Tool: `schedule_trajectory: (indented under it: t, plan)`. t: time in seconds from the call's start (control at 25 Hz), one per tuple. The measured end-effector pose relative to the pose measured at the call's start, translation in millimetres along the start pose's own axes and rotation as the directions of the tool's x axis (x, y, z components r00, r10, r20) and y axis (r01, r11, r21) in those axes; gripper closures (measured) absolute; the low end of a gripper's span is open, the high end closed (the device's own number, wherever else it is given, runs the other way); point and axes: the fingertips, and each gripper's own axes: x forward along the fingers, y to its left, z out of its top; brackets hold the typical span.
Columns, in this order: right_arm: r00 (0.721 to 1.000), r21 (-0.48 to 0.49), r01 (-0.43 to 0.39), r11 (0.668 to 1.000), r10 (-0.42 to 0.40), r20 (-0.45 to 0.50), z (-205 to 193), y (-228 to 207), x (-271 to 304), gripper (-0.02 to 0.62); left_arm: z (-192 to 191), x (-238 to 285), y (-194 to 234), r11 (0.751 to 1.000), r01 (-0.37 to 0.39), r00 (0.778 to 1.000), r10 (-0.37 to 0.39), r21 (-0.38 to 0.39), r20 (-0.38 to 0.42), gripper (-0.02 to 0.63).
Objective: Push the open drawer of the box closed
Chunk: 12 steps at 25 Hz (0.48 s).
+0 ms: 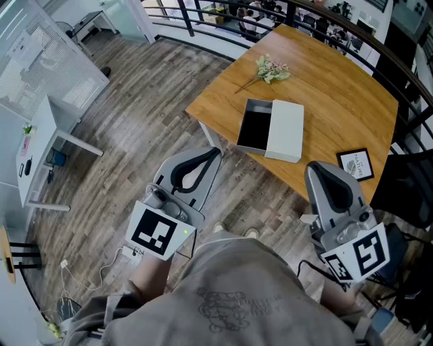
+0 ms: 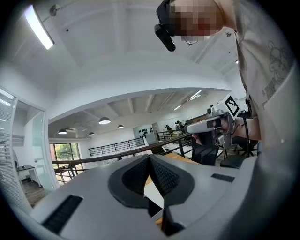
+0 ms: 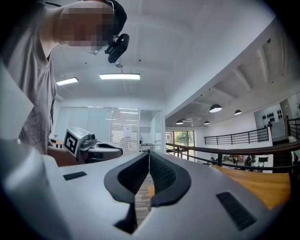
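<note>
Left gripper [image 1: 214, 153]: pressed together, empty, held almost level over the plank floor [image 1: 135, 135], short of the table's near corner.
Right gripper [image 1: 316, 167]: pressed together, empty, held level at the table's near edge.
Box [image 1: 285, 130]: white, lying on the wooden table [image 1: 338, 88], well apart from both grippers.
Drawer [image 1: 256, 128]: pulled out to the left, black inside.
Around: flower sprig [image 1: 271, 69] beyond the box; framed card [image 1: 356, 164] near the right gripper; black railing [image 1: 191, 19] behind.
Writing: card's print too small to read.

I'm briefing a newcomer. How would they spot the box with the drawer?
Find the wooden table on the plank floor. Near its middle lies a white box, its dark drawer pulled open. Its neighbours, a flower sprig and a framed card, are smaller.
</note>
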Motion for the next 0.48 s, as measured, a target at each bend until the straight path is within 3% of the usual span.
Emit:
schedule_trajectory:
  t: [0.48]
  plan:
    - [1.0, 0.037, 0.017, 0.999, -0.017, 0.014, -1.2, -1.5, -6.6, 0.561, 2.3, -3.2, 6.3, 1.0, -0.001, 1.0, 0.001, 0.01, -0.011, 0.591]
